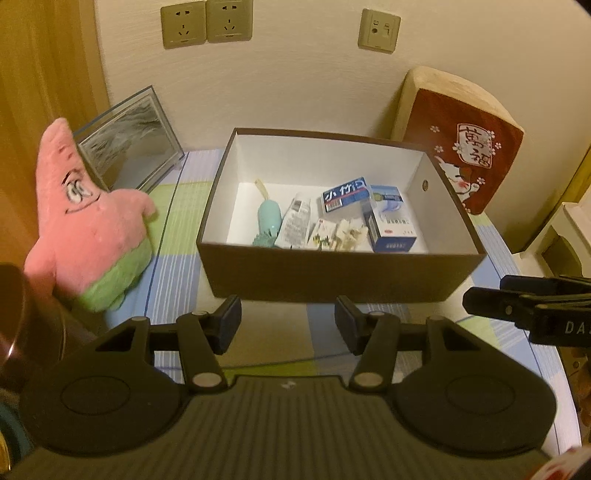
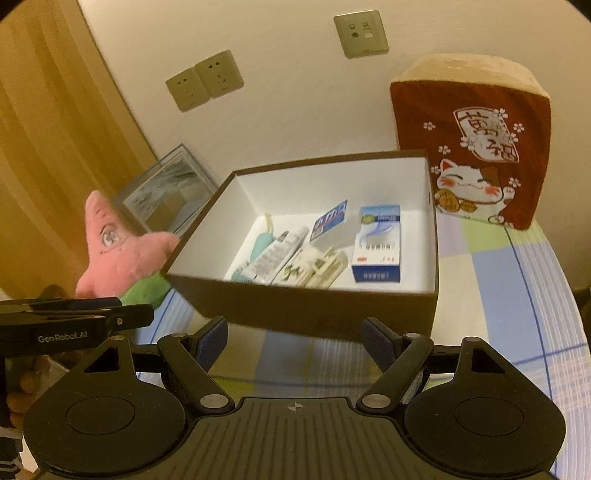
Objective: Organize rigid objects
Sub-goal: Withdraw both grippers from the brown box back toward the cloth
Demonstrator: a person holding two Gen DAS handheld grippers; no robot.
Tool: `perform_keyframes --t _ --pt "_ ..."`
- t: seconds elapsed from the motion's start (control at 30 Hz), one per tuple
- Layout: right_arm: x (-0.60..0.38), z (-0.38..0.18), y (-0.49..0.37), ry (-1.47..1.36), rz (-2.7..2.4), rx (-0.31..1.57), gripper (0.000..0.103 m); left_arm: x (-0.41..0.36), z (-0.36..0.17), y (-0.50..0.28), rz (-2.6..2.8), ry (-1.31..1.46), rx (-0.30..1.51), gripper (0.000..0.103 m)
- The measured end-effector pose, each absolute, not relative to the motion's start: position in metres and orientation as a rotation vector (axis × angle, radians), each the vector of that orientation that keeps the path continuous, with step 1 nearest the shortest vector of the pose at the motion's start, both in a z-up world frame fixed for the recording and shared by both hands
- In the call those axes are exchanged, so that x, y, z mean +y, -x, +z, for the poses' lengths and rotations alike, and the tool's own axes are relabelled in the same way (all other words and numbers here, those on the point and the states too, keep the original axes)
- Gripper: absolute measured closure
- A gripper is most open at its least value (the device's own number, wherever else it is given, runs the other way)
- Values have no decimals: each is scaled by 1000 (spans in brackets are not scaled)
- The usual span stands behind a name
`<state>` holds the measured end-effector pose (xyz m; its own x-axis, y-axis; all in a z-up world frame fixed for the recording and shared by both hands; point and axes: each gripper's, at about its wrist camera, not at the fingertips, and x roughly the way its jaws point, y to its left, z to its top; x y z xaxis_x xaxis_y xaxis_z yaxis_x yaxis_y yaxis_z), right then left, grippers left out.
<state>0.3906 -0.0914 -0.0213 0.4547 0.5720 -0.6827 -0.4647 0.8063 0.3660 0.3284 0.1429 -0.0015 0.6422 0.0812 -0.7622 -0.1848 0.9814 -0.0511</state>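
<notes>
Checked bedding (image 1: 170,280) carried the brown box (image 1: 332,273), its small cartons (image 1: 391,225) and tube (image 1: 295,221) already inside. Both left gripper (image 1: 287,326) and right gripper (image 2: 293,341) stood released and empty near its front wall; any next pick would need a square, level approach

Cream wall (image 1: 295,85) in warm, dim light
Sockets (image 1: 207,22) are set in the wall above a checked cloth (image 2: 517,266); wooden panelling (image 2: 48,147) stands at the left, a red cushion (image 2: 476,147) at the right
</notes>
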Motion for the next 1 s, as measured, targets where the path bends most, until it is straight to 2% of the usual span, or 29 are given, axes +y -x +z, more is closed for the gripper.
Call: perform_keyframes --t 1.0 --pt "-109 -71 -300 -33 635 1033 24 120 -45 -239 161 156 970 50"
